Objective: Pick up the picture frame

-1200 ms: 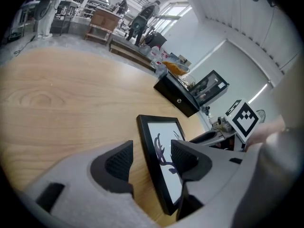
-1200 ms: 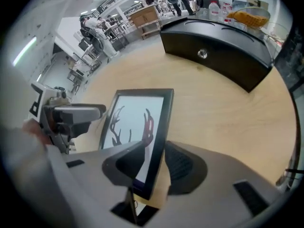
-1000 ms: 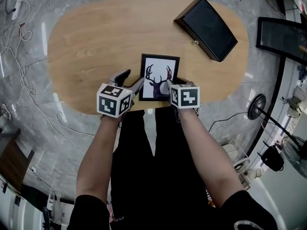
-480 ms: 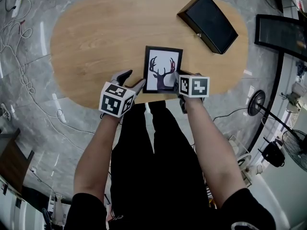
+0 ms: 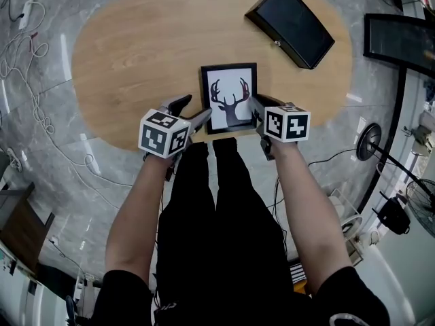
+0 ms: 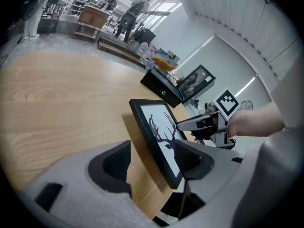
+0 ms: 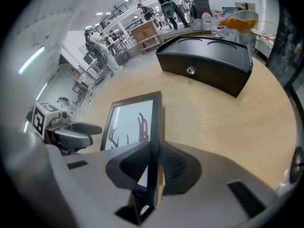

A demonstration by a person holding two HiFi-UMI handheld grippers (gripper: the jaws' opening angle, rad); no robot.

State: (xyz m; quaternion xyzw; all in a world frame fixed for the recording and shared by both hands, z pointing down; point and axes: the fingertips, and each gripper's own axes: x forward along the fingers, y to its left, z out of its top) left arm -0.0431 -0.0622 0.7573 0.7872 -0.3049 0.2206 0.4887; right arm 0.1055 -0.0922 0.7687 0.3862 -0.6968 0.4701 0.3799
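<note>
Black-rimmed picture frame [image 5: 230, 97] showing a dark antlered deer head on white, tilted up over the near edge of the oval light-wood table [image 5: 136, 60]. Gripped at its right edge by right gripper [image 5: 256, 111], jaws just closed in on it. Left edge between spread jaws of left gripper [image 5: 190, 111], just opened wider, not pressing. Black rectangular box [image 5: 291, 24] at far right.

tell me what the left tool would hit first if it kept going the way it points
Likely the picture frame: its edge sits between the left tool's jaws, which have just been opening.
</note>
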